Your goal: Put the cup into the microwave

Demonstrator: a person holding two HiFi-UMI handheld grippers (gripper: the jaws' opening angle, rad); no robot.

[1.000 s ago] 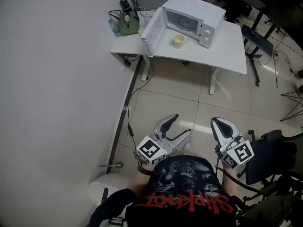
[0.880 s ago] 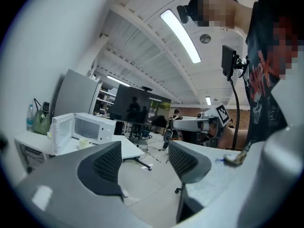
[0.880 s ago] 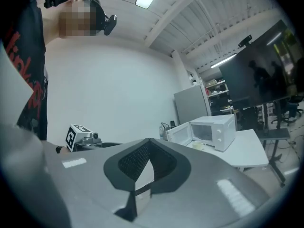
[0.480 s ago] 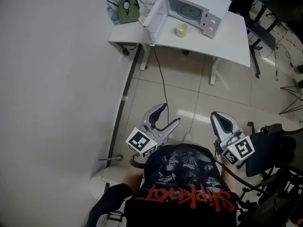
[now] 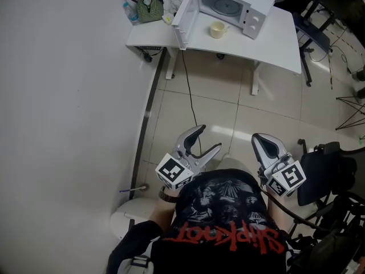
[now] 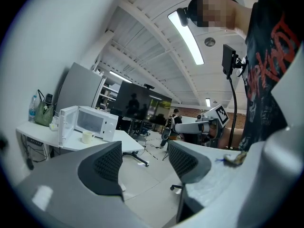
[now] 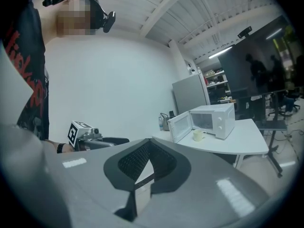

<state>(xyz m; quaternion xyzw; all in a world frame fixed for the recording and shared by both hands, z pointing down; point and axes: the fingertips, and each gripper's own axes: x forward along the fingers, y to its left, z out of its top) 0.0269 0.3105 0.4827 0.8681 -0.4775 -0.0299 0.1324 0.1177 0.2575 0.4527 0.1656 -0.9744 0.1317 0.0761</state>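
Note:
A cream cup [image 5: 217,29] stands on the white table [image 5: 268,44], just in front of the white microwave [image 5: 231,4]. The microwave's door [image 5: 185,13] hangs wide open to the left. Both grippers are far from the table, close to the person's body over the tiled floor. My left gripper [image 5: 209,138] is open with nothing between its jaws. My right gripper [image 5: 262,139] is shut and empty, its pads meeting at the tips. Both gripper views show the cup [image 6: 87,137] [image 7: 199,135] small in the distance beside the microwave [image 6: 92,121] [image 7: 209,120].
A green bag [image 5: 149,7] and a bottle [image 5: 130,13] sit on a small side table left of the microwave. A cable [image 5: 191,96] trails across the floor tiles. A black chair [image 5: 328,176] stands at my right and a white wall runs along the left.
The table with the microwave has shifted upward in the head view. My left gripper has drifted slightly left. Neither gripper's jaws have changed.

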